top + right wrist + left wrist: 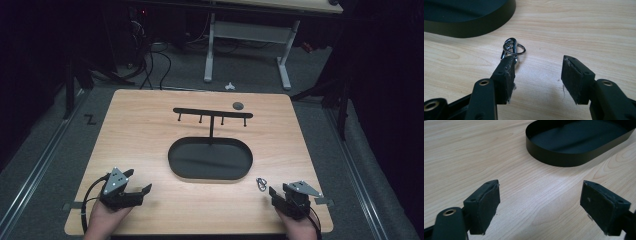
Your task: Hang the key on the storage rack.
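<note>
The small silver metal key ring with its clip [511, 48] lies flat on the light wooden worktop [145, 140], just right of the black oval metal tray [210, 159]; being thin, it could skid or slip out of a pinch. The left gripper [540, 202], left of the tray, has fingers wide and empty. The right gripper [537, 75] has fingers wide too, one fingertip [507, 66] at the ring's edge, nothing gripped.

An oval tray [210, 159] sits at the middle of the table [140, 125], with a hook rack [212, 114] rising from its far edge. A small round disc [238, 105] lies behind the rack, to its right. A key ring with a clip [261, 184] lies just off the tray's near right corner, in front of the right gripper [278, 196]. The left gripper [138, 190] rests near the table's near left corner.
</note>
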